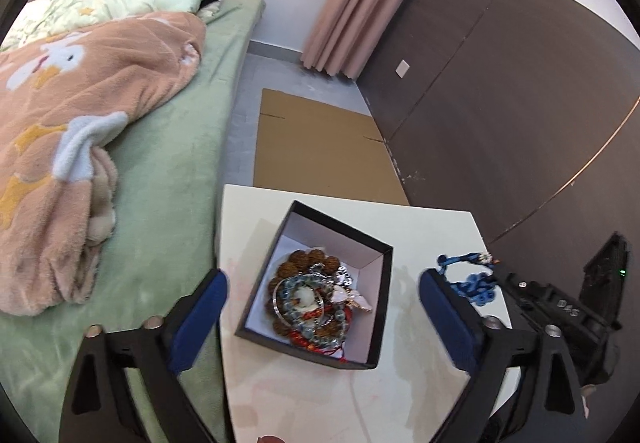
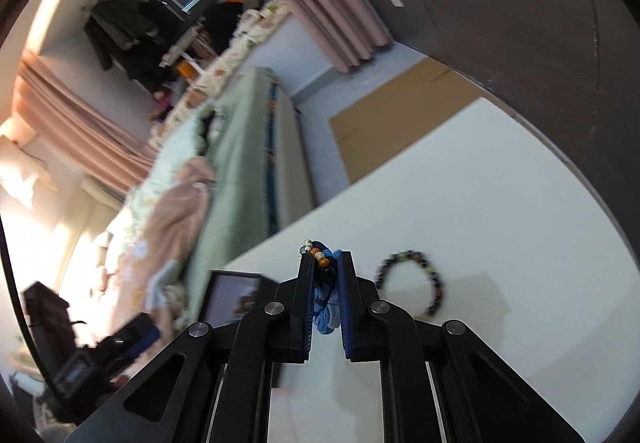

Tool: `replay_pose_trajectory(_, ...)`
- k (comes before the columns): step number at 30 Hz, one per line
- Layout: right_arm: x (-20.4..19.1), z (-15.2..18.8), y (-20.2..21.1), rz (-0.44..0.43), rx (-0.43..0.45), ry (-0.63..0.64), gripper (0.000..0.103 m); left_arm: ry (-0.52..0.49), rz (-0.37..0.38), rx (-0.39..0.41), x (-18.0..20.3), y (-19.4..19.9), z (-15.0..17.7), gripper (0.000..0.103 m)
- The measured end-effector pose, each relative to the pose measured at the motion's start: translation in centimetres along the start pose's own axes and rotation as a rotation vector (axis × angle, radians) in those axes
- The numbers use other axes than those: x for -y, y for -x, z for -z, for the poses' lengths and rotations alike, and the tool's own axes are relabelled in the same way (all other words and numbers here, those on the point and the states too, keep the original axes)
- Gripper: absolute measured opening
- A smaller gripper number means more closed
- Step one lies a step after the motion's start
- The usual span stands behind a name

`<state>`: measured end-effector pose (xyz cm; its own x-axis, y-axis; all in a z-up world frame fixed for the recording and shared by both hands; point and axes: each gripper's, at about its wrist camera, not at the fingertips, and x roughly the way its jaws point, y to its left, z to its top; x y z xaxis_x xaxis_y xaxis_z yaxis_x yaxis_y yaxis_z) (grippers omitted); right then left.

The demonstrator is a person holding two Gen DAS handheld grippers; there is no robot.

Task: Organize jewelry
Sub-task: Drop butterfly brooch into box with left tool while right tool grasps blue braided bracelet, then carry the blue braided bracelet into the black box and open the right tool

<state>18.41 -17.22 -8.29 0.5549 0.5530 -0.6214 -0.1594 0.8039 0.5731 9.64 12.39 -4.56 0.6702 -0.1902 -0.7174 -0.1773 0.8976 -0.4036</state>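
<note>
**Blue piece clamped in right gripper, left gripper wide open at the box**

The left gripper (image 1: 323, 293) stands with its jaws spread as wide as they go, nothing between the blue pads; the black box (image 1: 382, 285) lies in the gap as its own camera sees it, but the pads do not touch it. The box sits on the white table (image 1: 416, 231), close to the table's left edge beside the bed (image 1: 168, 235), with one corner pointing toward the far edge. Inside, on its white lining, lies a heap of jewelry (image 1: 310, 299): a ring of large brown beads, a strand of pale blue-grey beads, a thin silver bangle, red cord and a small pink-and-gold piece. They overlap one another, and how many separate pieces there are cannot be told.

The right gripper (image 2: 325, 275) is closed on a blue knotted cord (image 2: 326, 313) with a few white, orange and dark beads at its top. The cord's bulk is squeezed between the two pads and the beaded end sticks out past the fingertips. From the left camera the same cord shows to the right of the box, near the table's right edge, at the tip of the right gripper; whether it hangs clear of the table there cannot be told.

A dark bead bracelet (image 2: 408, 283) lies flat on the table as an open loop, just right of the right gripper's fingers and apart from them.

A flat sheet of cardboard (image 1: 320, 147) lies on the floor beyond the table's far edge.
</note>
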Motion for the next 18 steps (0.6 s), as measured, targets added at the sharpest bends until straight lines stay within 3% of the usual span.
replay_pose_trajectory(8, -4.1, 1.7, 0.0, -0.186, 0.004, 0.036, 0.013, 0.011, -0.013, 0.037, -1.2, 1.6, 0.3, 0.103)
replay_pose_trajectory(14, -7.9, 4.1, -3.4, -0.287, -0.09, 0.095, 0.014, 0.028, 0.0, 0.047, -1.6, 2.1, 0.3, 0.103)
replay_pose_trajectory(16, -8.5, 5.2, -5.2, -0.238, -0.159, 0.118, 0.035, 0.035, 0.004, 0.049, -1.8, 2.3, 0.3, 0.103)
replay_pose_trajectory(17, -8.4, 5.4, -5.7, -0.228, -0.18, 0.115, 0.061, 0.04, 0.004, 0.05, -1.9, 2.3, 0.3, 0.103)
replay_pose_trajectory(18, -8.2, 5.7, -6.0, -0.225, -0.191, 0.103, 0.077, 0.044, 0.009, 0.052, -2.0, 2.4, 0.3, 0.103)
